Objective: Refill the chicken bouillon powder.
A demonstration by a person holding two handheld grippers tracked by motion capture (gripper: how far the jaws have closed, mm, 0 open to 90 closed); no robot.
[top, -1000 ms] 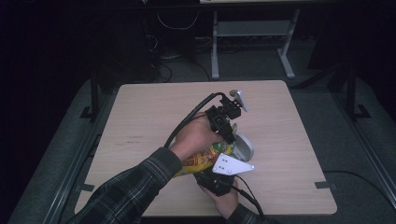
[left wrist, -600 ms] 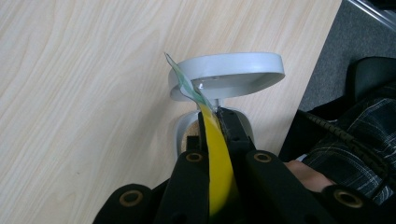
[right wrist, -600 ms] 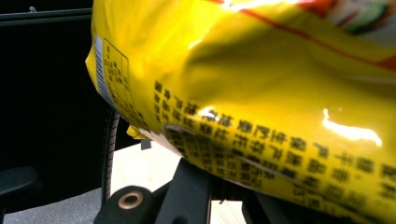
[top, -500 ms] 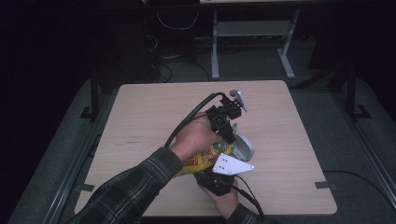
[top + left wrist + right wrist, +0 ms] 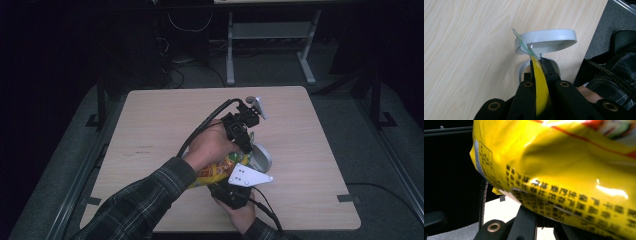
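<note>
Stretching between both claws, the yellow snack bag is running lengthwise from the right claw, clenched on its body, up to the left claw, clenched on its top edge just above the white bowl.

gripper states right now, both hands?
Left gripper: shut, pinching the edge of the yellow snack bag.
Right gripper: shut on the same bag, near its printed side.

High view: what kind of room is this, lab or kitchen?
Probably a lab or recording workspace, not a kitchen: a bare wooden table on grey carpet, a metal desk frame behind it, and loose cables on the dark floor.
</note>
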